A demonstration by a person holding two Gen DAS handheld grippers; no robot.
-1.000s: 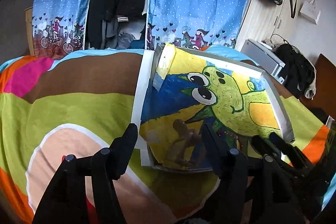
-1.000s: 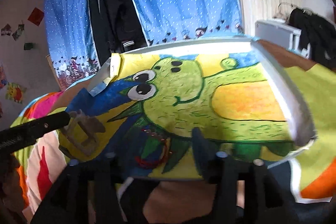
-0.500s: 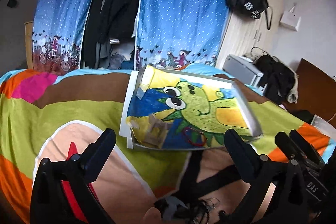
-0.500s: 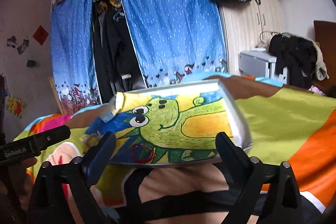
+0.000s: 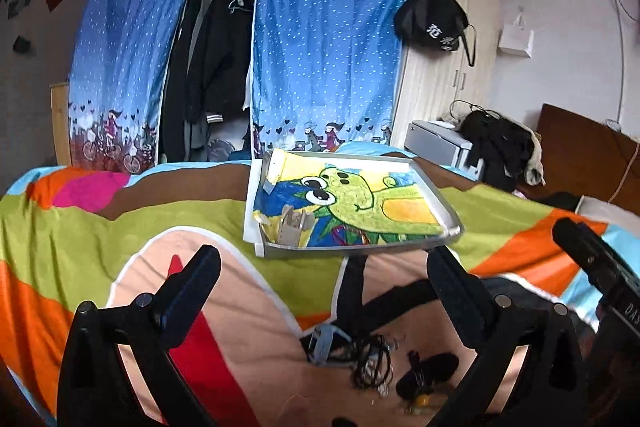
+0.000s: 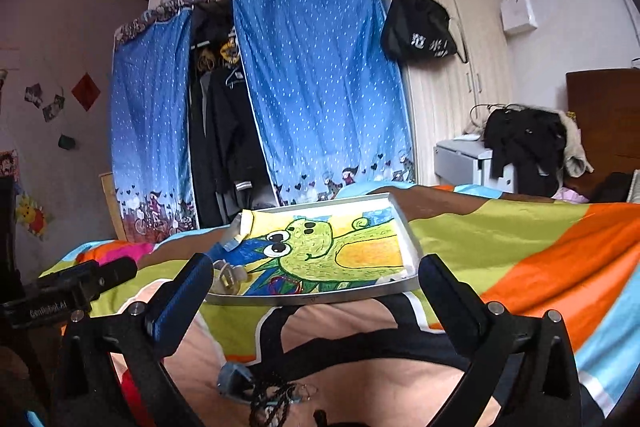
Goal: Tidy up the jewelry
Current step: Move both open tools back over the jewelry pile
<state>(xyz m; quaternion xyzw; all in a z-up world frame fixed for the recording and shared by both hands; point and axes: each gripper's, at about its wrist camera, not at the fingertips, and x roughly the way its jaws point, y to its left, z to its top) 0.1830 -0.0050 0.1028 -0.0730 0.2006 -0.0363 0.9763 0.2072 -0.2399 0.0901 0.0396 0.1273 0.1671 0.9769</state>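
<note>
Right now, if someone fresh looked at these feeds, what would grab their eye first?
The shallow white tray lined with a bright green cartoon drawing, sitting mid-bed on the multicoloured bedspread. Behind it hang vivid blue dotted curtains. Nearer the camera, a dark tangle of jewelry lies between the wide-open left gripper fingers.

Matt cloth bedspread (image 5: 100,227); smooth grey tray (image 5: 360,249), crayon-rough paper drawing (image 5: 360,203) inside; thin cloth curtain (image 5: 324,47)
</note>
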